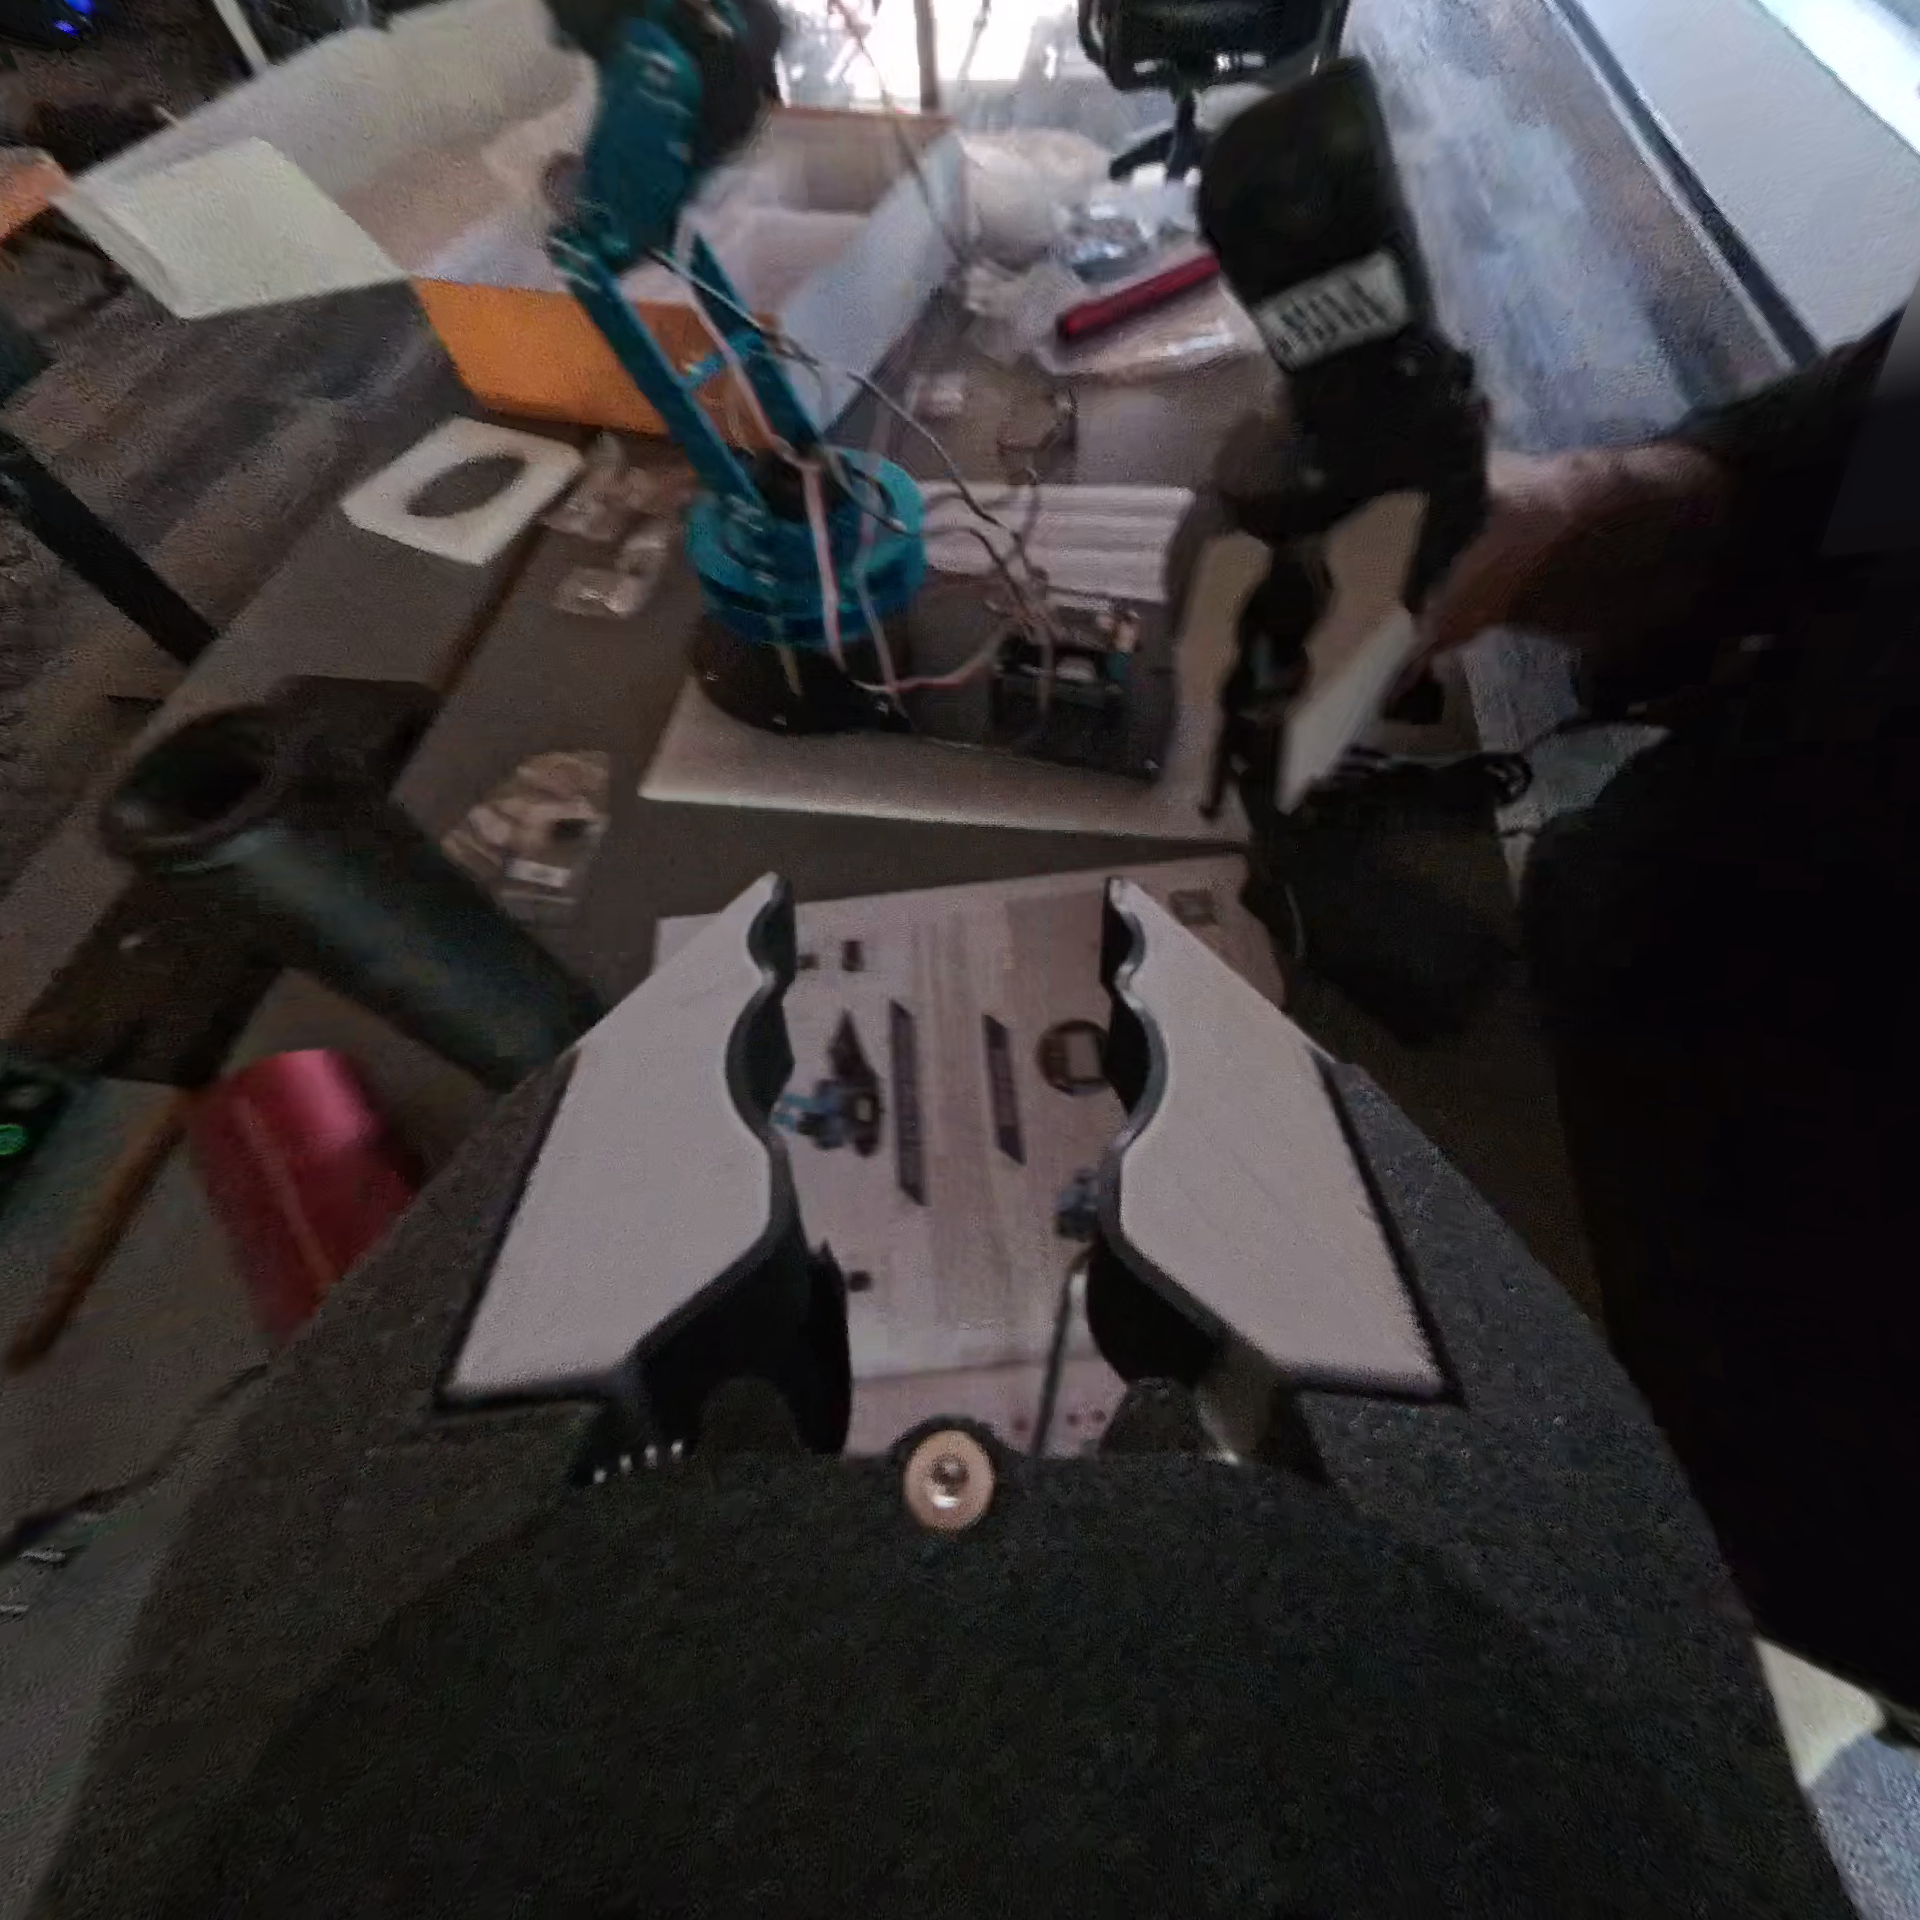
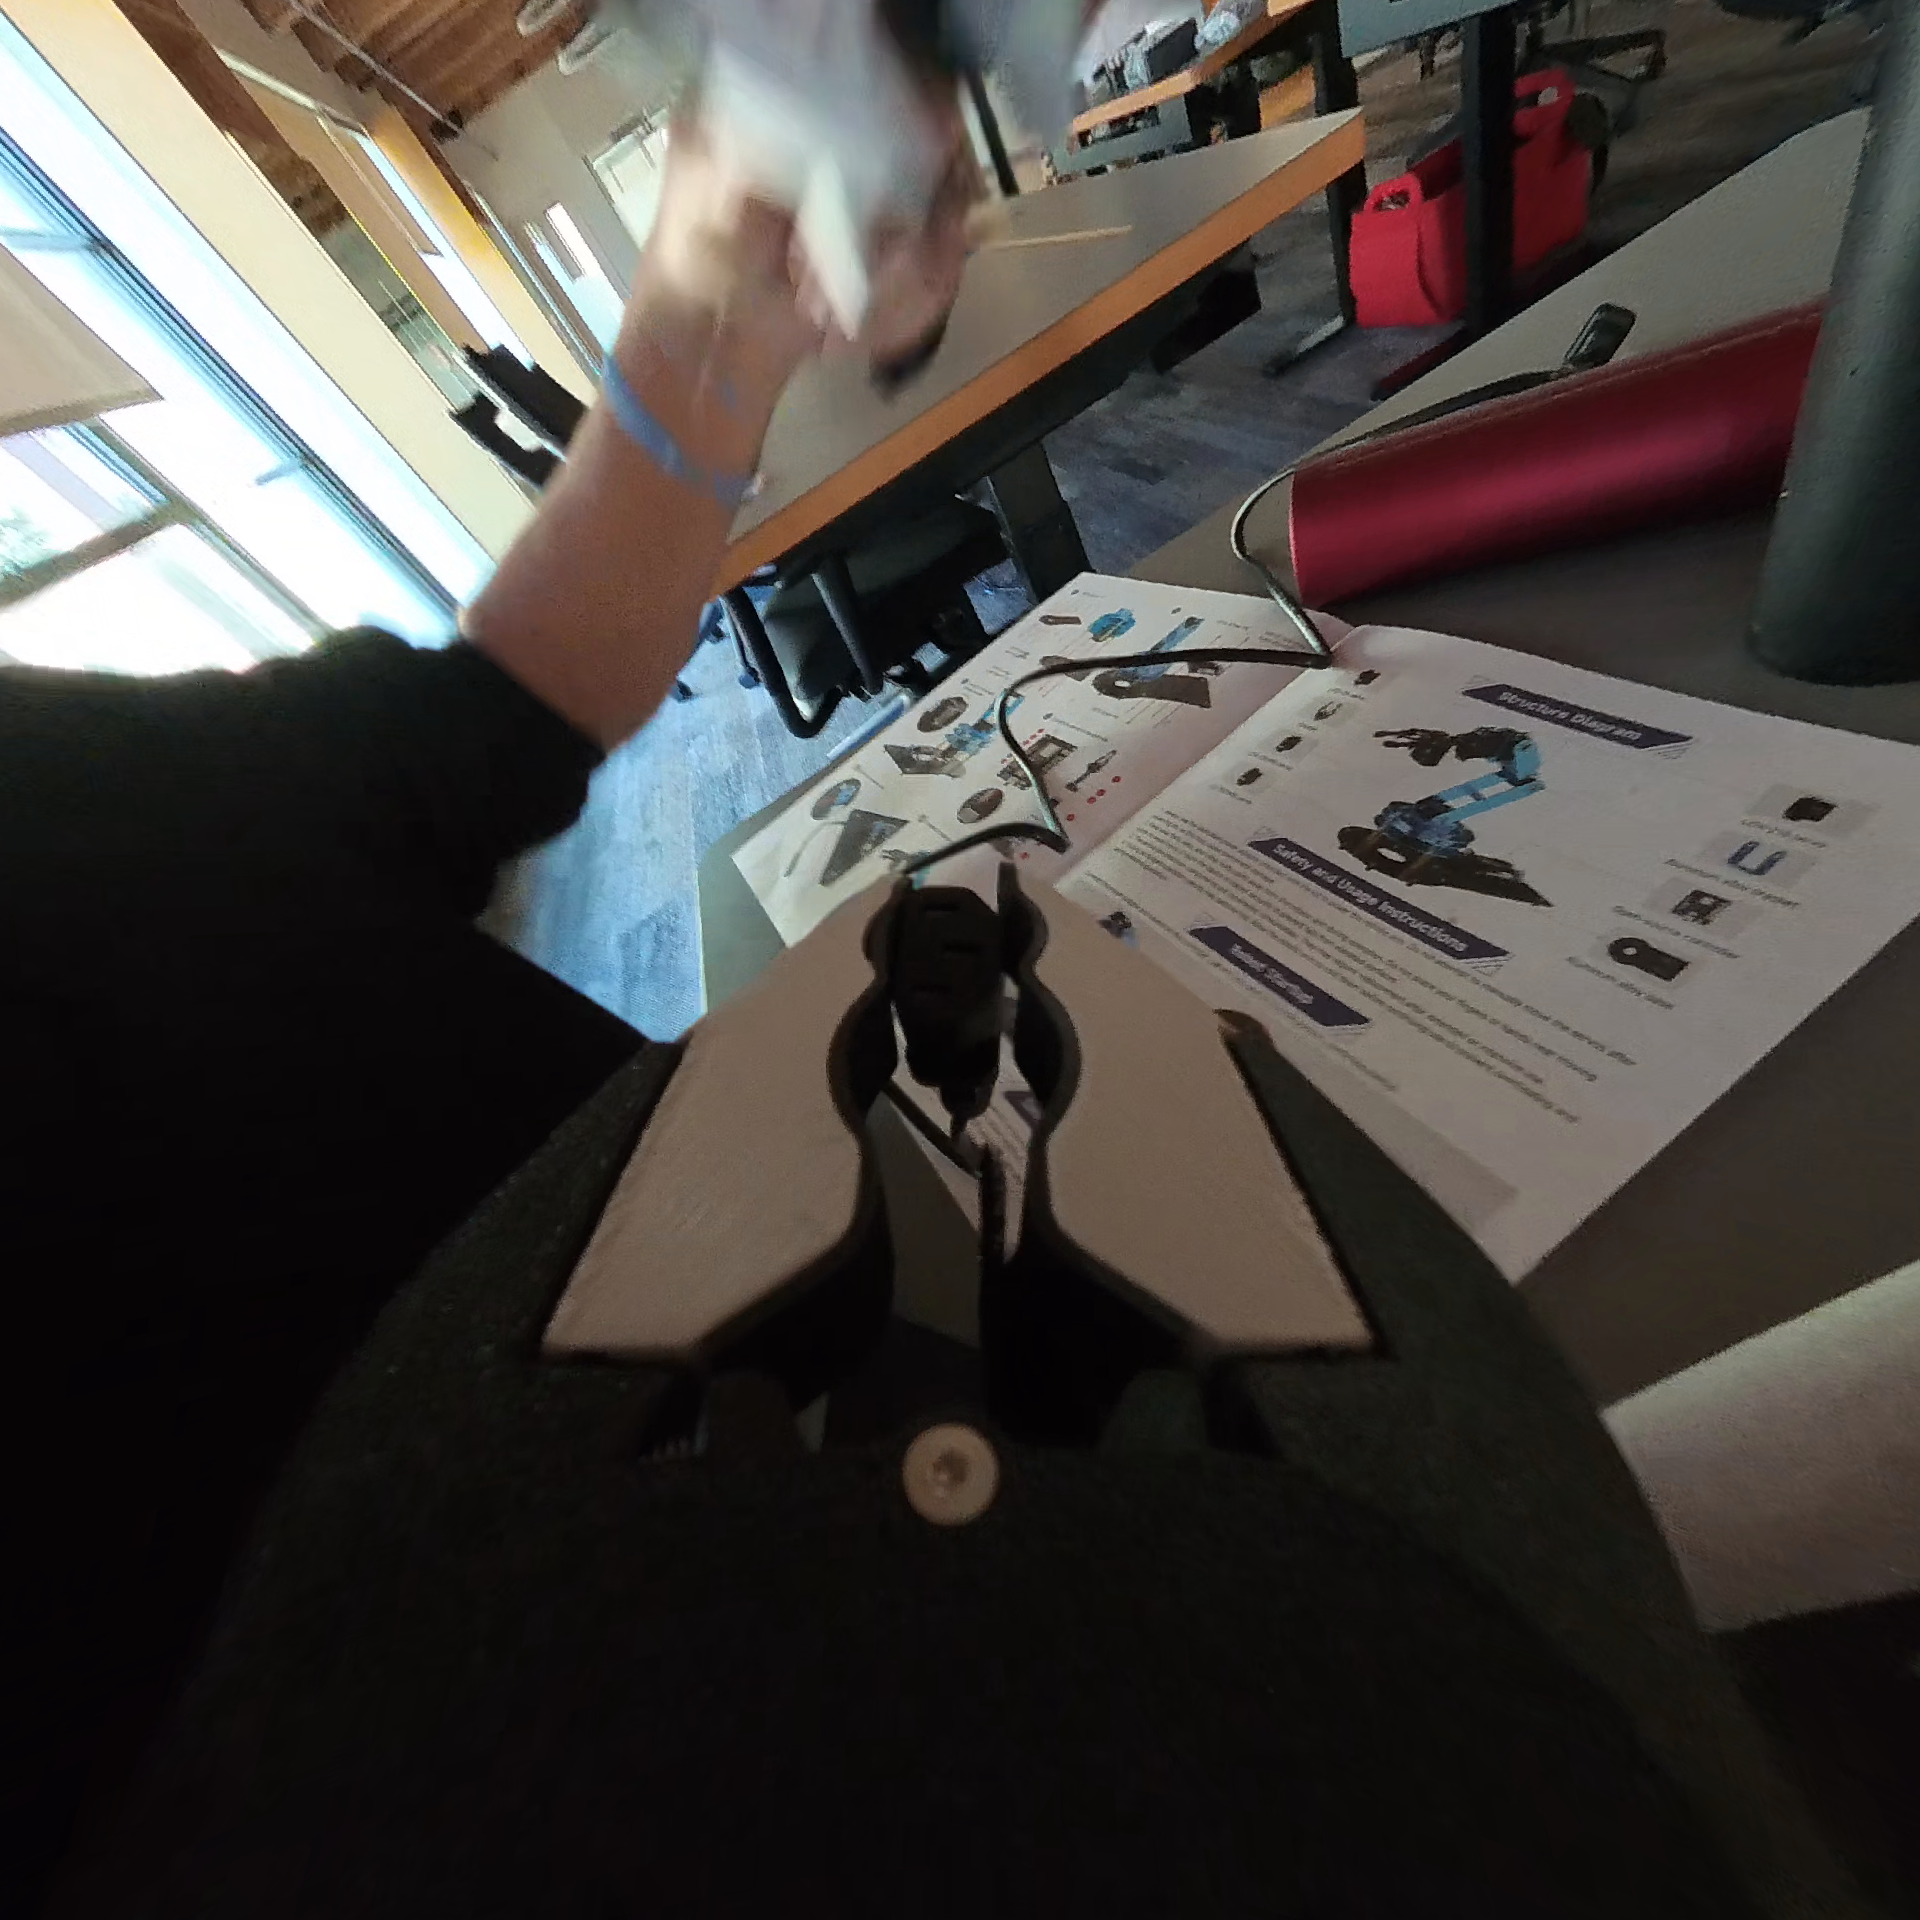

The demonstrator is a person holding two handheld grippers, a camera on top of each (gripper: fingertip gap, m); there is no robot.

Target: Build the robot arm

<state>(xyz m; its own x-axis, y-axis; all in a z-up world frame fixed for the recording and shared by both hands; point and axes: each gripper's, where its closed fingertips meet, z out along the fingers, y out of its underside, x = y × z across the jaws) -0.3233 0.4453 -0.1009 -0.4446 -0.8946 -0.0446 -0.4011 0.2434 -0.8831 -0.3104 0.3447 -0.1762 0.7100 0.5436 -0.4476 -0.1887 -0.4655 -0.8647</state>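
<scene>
Right hand-held gripper (image 2: 951, 914) pinches black plug (image 2: 940, 997) lengthwise.

A booklet (image 1: 966, 1122) lies open on the table (image 1: 582, 665), right under the left gripper (image 1: 943, 904). Past the booklet, at twelve o'clock, a small robot arm (image 1: 800, 540) stands on a flat board (image 1: 914, 779). The right gripper (image 1: 1262, 707) hangs at two o'clock from the board's near edge. A thick tube (image 1: 343, 894) stands at ten o'clock.

In the right wrist view, the right gripper (image 2: 951, 904) holds a plug (image 2: 940, 987) over the booklet (image 2: 1455, 935). Its cable (image 2: 1039, 727) runs across the pages toward one o'clock, to a roll (image 2: 1558, 468) behind the booklet.
</scene>
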